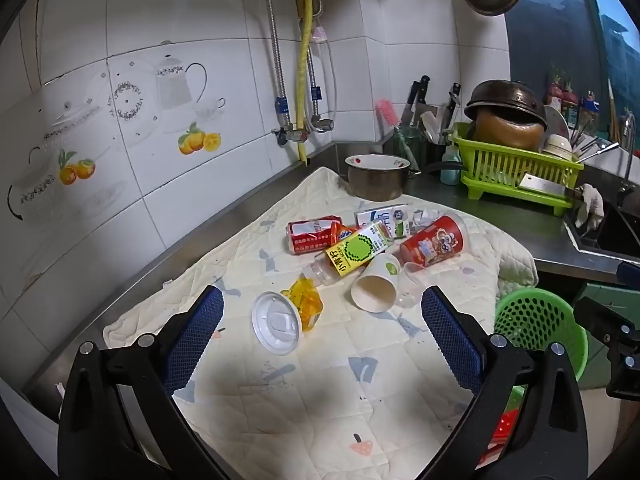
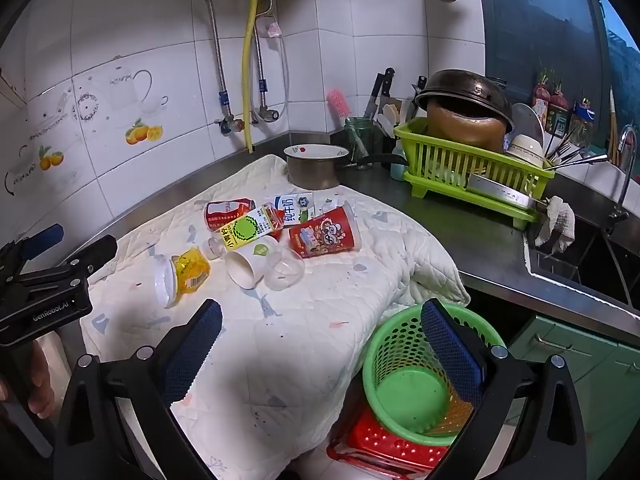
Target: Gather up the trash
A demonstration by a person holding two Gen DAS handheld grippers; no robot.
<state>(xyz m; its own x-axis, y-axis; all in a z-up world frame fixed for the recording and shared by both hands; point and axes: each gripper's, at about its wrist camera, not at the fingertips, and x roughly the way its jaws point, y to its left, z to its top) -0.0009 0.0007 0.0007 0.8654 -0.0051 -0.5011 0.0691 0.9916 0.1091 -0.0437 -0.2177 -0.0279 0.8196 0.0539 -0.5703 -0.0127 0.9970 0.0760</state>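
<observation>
Trash lies in a loose heap on a quilted cloth spread over the steel worktop: a crushed red can, a milk carton, a yellow-labelled plastic bottle lying across them, a red snack tub, a white paper cup on its side with a clear plastic cup touching it, and nearer the front a crumpled yellow wrapper against a white lid.

Behind the heap a small pot stands on the cloth's far edge. To the right sit a green dish rack loaded with a dark wok and bowls, a cleaver on its tray, a knife holder in the corner, and a rag draped at the sink's edge.

Both tools are spread wide and grip nothing. The left tool hovers over the cloth, the lid and wrapper lying just ahead between its blue pads. The right tool hangs over the cloth's front right corner.

Only the right wrist view looks down into the green perforated basket, which sits below the worktop's edge on a red crate; one pad crosses its rim in the picture. The left view catches just the basket's upper part. The right view also shows the left tool's black body at the far left.
</observation>
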